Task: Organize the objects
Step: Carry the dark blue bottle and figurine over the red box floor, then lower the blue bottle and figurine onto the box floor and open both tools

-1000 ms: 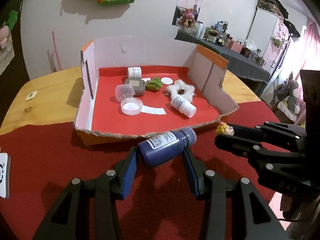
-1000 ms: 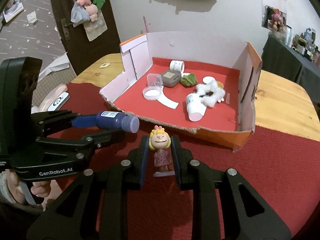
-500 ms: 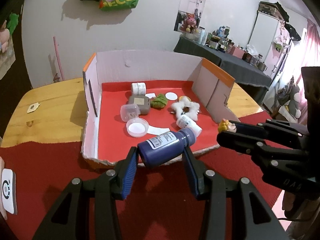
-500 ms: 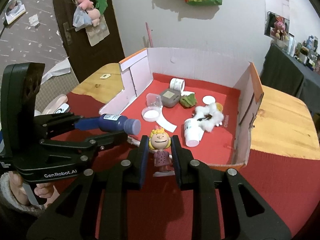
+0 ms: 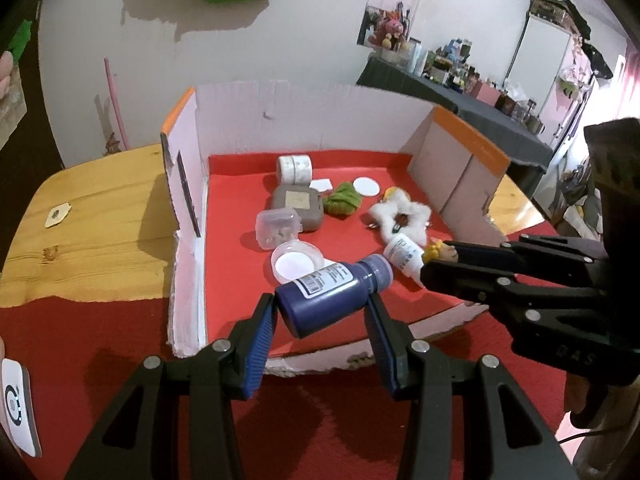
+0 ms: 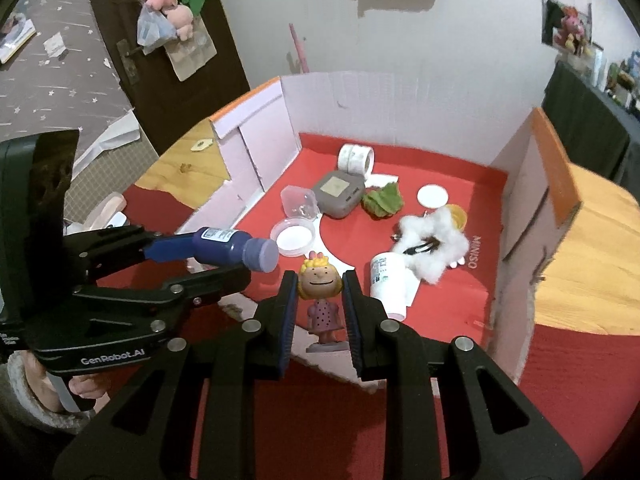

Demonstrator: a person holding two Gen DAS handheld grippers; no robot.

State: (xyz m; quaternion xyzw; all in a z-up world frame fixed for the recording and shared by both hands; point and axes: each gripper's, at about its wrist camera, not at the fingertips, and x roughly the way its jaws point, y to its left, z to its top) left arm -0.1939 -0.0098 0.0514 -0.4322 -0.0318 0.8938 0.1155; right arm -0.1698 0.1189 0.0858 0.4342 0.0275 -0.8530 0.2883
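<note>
Both claws advanced over box | left claw pinching blue bottle | right claw pinching figurine

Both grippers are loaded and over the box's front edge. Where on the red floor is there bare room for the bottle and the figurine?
Bare red floor runs along the box's left wall, beside the clear tub and round lid. Another patch lies front right, between the white bottle and the right wall. The middle and back are crowded: tape roll, grey case, green piece, fluffy white item.
</note>
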